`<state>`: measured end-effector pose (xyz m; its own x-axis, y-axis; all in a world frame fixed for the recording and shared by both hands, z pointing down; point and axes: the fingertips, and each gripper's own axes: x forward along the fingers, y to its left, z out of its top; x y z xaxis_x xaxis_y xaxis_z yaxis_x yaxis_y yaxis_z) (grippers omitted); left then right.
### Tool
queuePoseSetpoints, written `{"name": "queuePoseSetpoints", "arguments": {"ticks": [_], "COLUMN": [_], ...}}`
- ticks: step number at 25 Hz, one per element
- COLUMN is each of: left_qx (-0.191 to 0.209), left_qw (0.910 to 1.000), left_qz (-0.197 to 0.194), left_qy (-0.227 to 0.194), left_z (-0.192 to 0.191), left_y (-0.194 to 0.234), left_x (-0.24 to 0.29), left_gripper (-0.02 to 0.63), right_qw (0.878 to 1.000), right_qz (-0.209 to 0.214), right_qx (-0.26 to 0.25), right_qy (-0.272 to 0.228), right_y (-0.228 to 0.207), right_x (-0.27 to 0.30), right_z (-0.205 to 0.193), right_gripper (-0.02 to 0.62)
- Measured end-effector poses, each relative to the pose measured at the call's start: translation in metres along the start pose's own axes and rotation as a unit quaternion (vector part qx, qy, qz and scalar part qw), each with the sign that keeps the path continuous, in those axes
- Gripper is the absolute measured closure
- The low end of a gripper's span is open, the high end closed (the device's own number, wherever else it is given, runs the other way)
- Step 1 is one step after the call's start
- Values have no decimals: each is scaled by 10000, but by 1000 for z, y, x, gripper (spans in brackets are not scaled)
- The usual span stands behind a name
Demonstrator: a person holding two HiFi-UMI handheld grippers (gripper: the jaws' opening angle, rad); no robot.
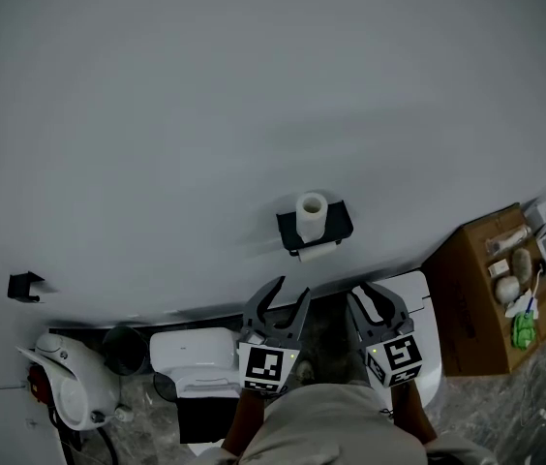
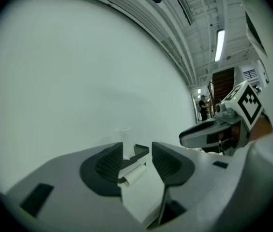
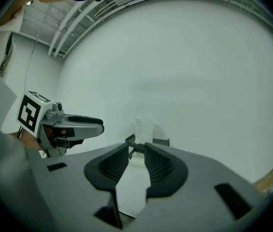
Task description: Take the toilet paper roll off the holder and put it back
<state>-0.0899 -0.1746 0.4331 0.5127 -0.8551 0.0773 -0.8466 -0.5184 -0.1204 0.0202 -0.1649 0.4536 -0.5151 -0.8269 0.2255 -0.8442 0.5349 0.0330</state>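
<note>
A black wall holder [image 1: 336,223] carries a white toilet paper roll [image 1: 312,216] standing upright on its top shelf, and a second roll [image 1: 318,251] hangs under it. Both grippers hover below the holder, well apart from it. My left gripper [image 1: 290,291] has its jaws spread with nothing between them. Beside it, my right gripper [image 1: 368,294] shows a narrower empty gap. In the left gripper view the holder [image 2: 140,151] and lower roll [image 2: 134,174] appear between the jaws of the left gripper [image 2: 136,161]. The right gripper [image 3: 136,161] frames the upright roll [image 3: 144,127].
A white toilet [image 1: 200,361] stands on the floor left of the grippers. A dark bin [image 1: 126,349] and a white appliance [image 1: 65,381] are further left. An open cardboard box [image 1: 471,298] holding small items stands at the right. A black hook [image 1: 24,286] sticks out of the wall at the left.
</note>
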Motion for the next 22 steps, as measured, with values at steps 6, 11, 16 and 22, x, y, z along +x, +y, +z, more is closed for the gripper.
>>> {"name": "queuePoseSetpoints", "arguments": {"ticks": [6, 11, 16, 22], "left_qx": [-27, -72, -97, -126], "left_qw": [9999, 9995, 9992, 9992], "left_qz": [-158, -303, -370, -363], "left_qy": [-33, -64, -61, -130], "left_z": [-4, -7, -11, -10], "left_y": [17, 25, 31, 35], "left_x": [13, 26, 42, 60], "left_gripper": [413, 413, 413, 411], "right_qw": [9999, 9998, 9997, 9997], "right_qz": [-119, -192, -230, -205], "right_qx": [2, 17, 40, 107], "right_qy": [31, 58, 48, 97], "right_y": [1, -1, -8, -19], "right_x": [19, 35, 43, 54], "right_z": [3, 4, 6, 4], "right_gripper": [497, 497, 497, 497]}}
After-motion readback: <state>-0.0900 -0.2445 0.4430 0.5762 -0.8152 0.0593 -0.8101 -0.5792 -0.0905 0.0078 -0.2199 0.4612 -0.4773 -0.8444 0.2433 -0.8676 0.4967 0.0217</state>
